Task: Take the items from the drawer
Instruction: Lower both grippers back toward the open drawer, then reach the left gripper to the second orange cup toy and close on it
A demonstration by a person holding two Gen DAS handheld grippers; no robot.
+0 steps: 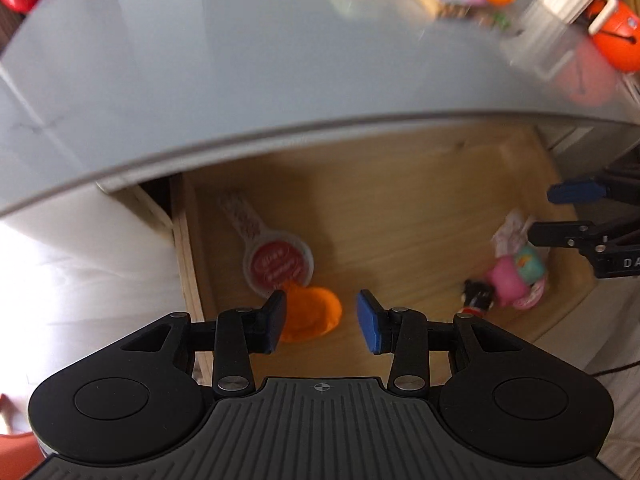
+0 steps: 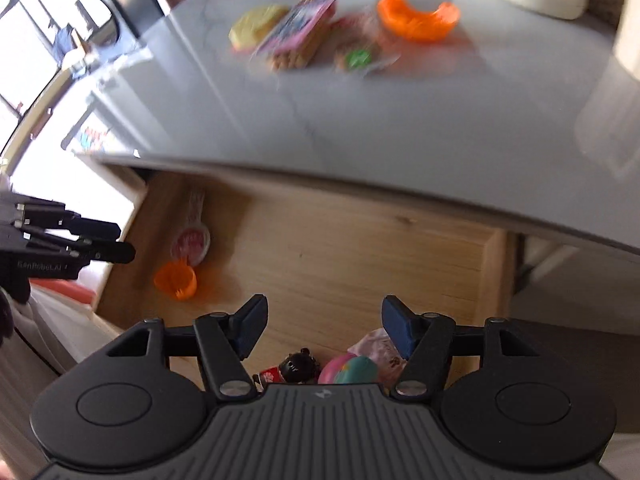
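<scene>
Nearest us, our left gripper (image 1: 322, 318) hangs with jaws spread and empty above the open drawer (image 1: 400, 184), its left pad overlapping an orange cup (image 1: 310, 314) that lies on its side at the drawer's left end beside a round red-lidded tub (image 1: 278, 266). Our right gripper (image 2: 324, 326), jaws likewise apart and empty, hovers over the pink toys (image 2: 352, 368) at the drawer's right end, probably so each hand clears its own end. Items already lie on the tabletop (image 2: 360, 120) behind the drawer.

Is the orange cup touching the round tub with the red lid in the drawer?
Cannot tell. In both wrist views the orange cup sits right against the red-lidded tub with no gap visible, but blur hides whether they really touch.
</scene>
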